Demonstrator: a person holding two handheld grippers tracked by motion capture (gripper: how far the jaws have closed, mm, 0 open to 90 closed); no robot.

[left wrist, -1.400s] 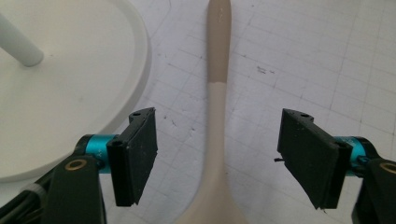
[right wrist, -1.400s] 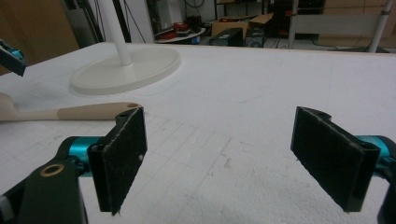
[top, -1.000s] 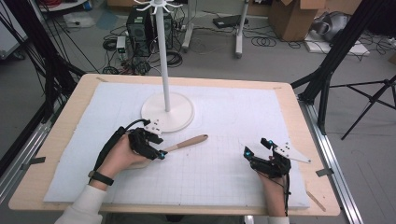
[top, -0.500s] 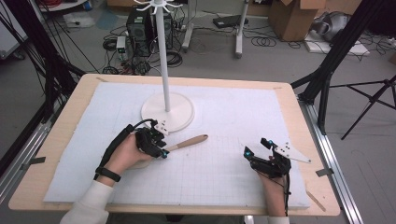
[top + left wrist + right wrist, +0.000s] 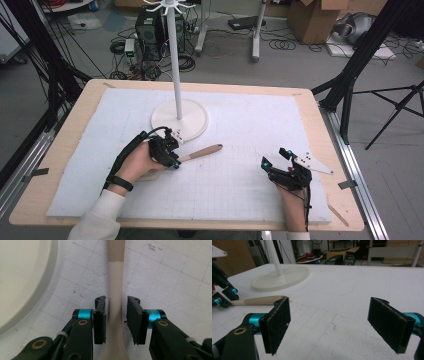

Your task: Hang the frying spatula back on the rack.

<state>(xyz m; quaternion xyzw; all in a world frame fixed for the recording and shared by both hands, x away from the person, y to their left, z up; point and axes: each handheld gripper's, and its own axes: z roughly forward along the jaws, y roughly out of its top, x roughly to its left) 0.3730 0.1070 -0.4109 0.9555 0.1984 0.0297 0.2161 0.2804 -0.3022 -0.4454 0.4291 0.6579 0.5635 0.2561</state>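
One wooden handle [image 5: 115, 285], one white stand [image 5: 179, 120], centre-left. Left gripper [image 5: 116, 312] jaws just closing around handle, narrow gaps remain; handle's head hidden. Right gripper [image 5: 337, 325] wide open, empty.

A white stand [image 5: 179, 120] is standing upright on the desk [image 5: 70, 150]; cardboard boxes [image 5: 312, 20] are sitting on the floor beyond.

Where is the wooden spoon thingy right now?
In the high view, the pale wooden-handled utensil lies on the white foam mat, left of middle, just in front of the white stand's round base. The left tongs straddle its near end.
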